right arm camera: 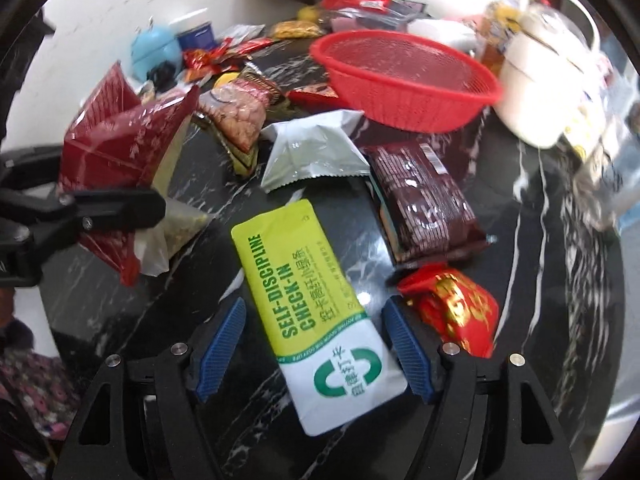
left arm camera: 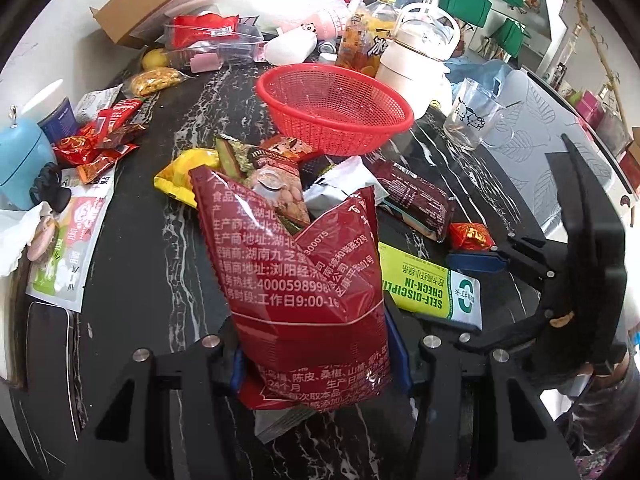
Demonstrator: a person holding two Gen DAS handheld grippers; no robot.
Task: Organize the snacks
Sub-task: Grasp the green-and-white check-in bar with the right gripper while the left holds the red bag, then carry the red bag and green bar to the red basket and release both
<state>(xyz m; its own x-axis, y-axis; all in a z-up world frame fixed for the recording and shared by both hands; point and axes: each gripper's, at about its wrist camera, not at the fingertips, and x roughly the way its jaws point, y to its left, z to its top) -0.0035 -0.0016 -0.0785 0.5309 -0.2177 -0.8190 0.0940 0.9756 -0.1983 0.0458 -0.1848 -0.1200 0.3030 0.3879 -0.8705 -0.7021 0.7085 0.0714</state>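
Meanwhile, left gripper (left arm camera: 320, 364) (clamping red bag (left arm camera: 304, 280))

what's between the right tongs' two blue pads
The yellow-green packet lies on the table between the open right tongs, untouched by either pad; the right wrist view shows it.

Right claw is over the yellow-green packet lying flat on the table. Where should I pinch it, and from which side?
Take the yellow-green packet across its narrow width, at the white end nearest the right claw, coming straight down. It lies flat, its long sides lined up with the open pads, which sit apart from it. The red candy crowds the right pad, so stay low on the packet.
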